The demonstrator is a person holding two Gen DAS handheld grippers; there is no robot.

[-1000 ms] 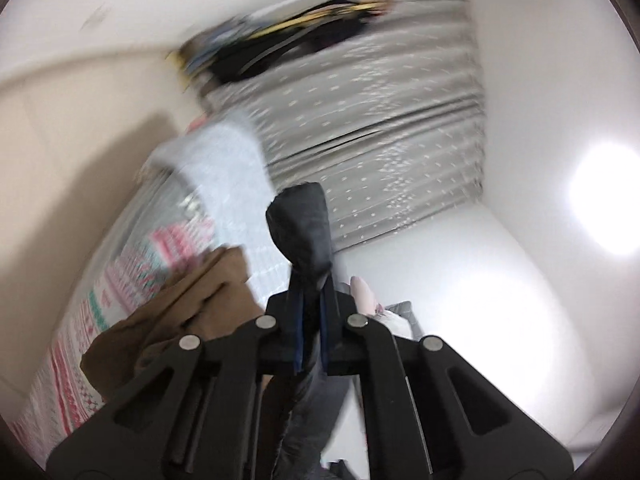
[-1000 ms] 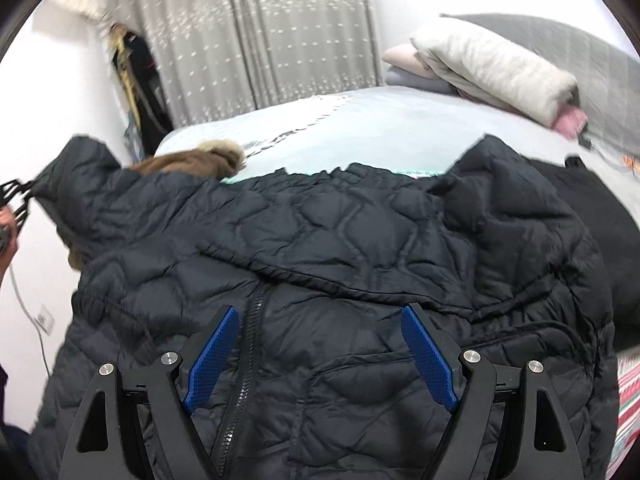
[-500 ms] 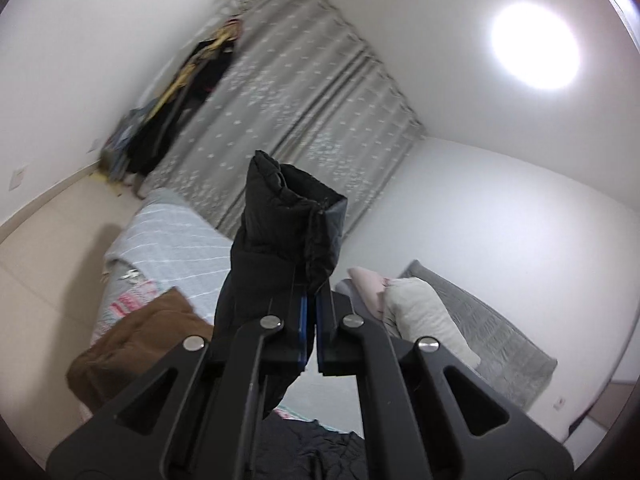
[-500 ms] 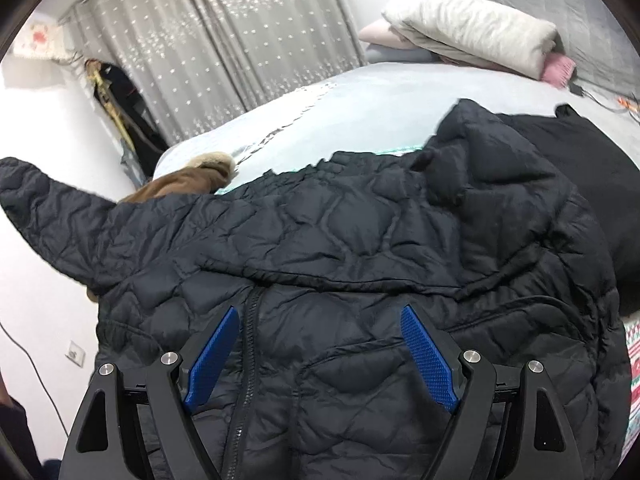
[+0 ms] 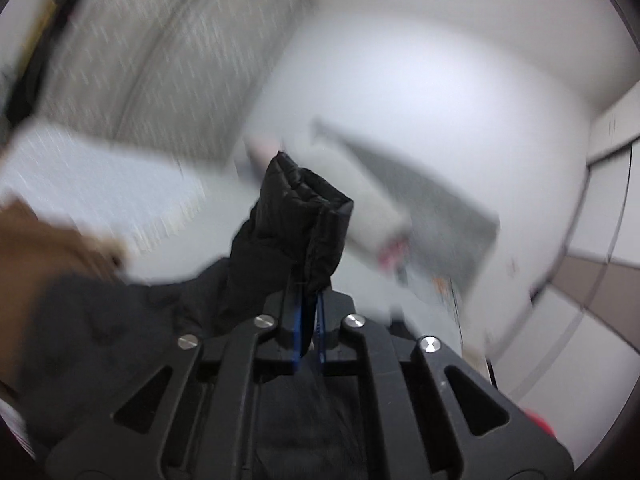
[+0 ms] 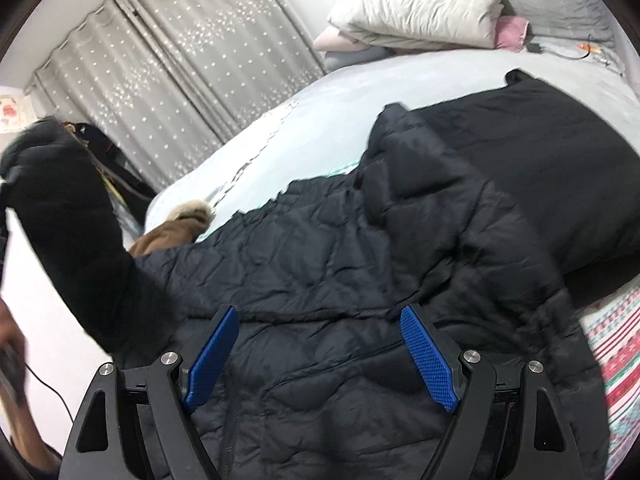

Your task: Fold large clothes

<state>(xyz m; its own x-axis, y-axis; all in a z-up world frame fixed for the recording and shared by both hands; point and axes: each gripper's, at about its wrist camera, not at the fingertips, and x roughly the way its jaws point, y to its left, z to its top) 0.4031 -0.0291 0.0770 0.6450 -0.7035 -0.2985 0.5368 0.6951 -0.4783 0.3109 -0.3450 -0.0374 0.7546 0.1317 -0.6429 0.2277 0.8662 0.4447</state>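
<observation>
A black quilted puffer jacket (image 6: 340,272) lies spread on the bed, zipper side up. My left gripper (image 5: 307,320) is shut on the cuff of the jacket's sleeve (image 5: 296,216) and holds it raised above the bed; the lifted sleeve (image 6: 72,220) also shows at the left of the right wrist view. My right gripper (image 6: 320,356) is open and empty, hovering just above the jacket's front near the zipper (image 6: 228,420).
A brown garment (image 6: 176,228) lies on the bed beside the jacket. A flat black garment (image 6: 560,168) lies to the right. Folded blankets and pillows (image 6: 416,12) sit at the bed's head. Grey curtains (image 6: 192,72) hang behind. The left wrist view is motion-blurred.
My left gripper has swung the held sleeve up and towards the bed's head, over the jacket. The right gripper stayed open over the jacket front, tilting slightly.
</observation>
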